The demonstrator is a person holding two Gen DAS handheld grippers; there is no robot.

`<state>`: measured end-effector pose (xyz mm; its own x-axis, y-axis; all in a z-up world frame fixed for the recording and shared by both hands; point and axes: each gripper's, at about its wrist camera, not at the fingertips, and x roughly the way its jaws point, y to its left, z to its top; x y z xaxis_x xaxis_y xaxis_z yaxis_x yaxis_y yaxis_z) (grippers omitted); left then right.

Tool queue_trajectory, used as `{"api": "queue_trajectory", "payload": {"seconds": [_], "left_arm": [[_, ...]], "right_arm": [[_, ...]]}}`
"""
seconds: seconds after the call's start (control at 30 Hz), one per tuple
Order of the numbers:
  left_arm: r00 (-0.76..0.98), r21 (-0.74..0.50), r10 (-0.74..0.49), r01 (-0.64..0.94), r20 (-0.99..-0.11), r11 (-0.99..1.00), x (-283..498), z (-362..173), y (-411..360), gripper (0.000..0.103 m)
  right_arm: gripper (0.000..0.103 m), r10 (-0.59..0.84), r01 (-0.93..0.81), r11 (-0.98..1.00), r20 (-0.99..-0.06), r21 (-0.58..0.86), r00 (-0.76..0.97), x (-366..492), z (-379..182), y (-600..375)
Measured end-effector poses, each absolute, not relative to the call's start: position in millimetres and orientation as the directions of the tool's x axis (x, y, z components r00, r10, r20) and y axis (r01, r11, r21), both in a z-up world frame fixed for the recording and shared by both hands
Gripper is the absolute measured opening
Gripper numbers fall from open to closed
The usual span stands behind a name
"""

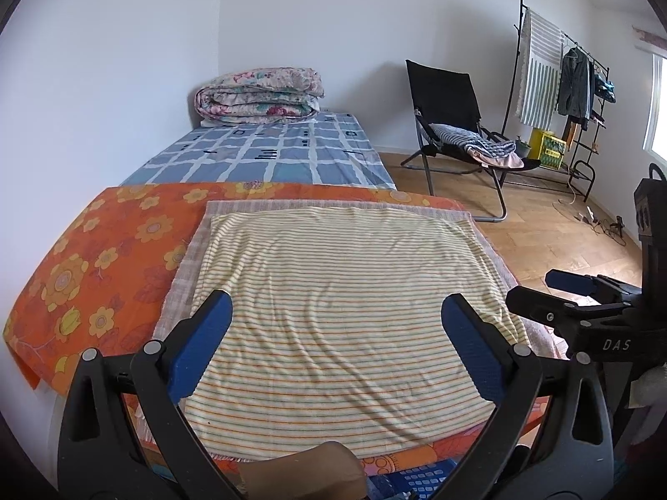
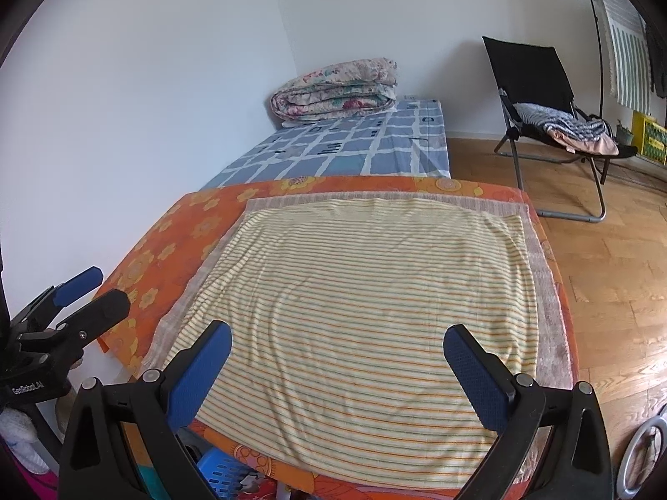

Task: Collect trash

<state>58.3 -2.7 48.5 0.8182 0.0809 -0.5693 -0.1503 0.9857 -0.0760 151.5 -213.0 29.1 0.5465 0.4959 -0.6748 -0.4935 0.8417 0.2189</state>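
A blue perforated plastic basket (image 2: 225, 473) stood below the near edge of the orange floral cover (image 2: 166, 250), partly hidden.

Two close wrist views angled down over one striped cloth (image 1: 333, 275) (left camera leftward), bed (image 2: 354, 141) beyond.

Blue basket (image 2: 225, 477) mostly hidden under orange cloth (image 2: 166, 250), floor clutter (image 1: 600, 221) indistinct

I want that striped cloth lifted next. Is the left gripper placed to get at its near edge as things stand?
Probably yes. The left gripper is open, empty, and angled down over the striped cloth, which lies flat with nothing on it. The right gripper sits off to the side, clear of the way.
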Motion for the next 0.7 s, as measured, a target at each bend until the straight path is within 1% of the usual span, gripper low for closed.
{"api": "queue_trajectory", "payload": {"seconds": [0.7], "left_arm": [[0.822,-0.070,0.086,-0.151,-0.563,0.986,55.7,49.6,0.7,0.102]], "right_arm": [[0.103,0.489,-0.479,0.848,-0.682,0.225,0.545,152.0,27.0,-211.9]]}}
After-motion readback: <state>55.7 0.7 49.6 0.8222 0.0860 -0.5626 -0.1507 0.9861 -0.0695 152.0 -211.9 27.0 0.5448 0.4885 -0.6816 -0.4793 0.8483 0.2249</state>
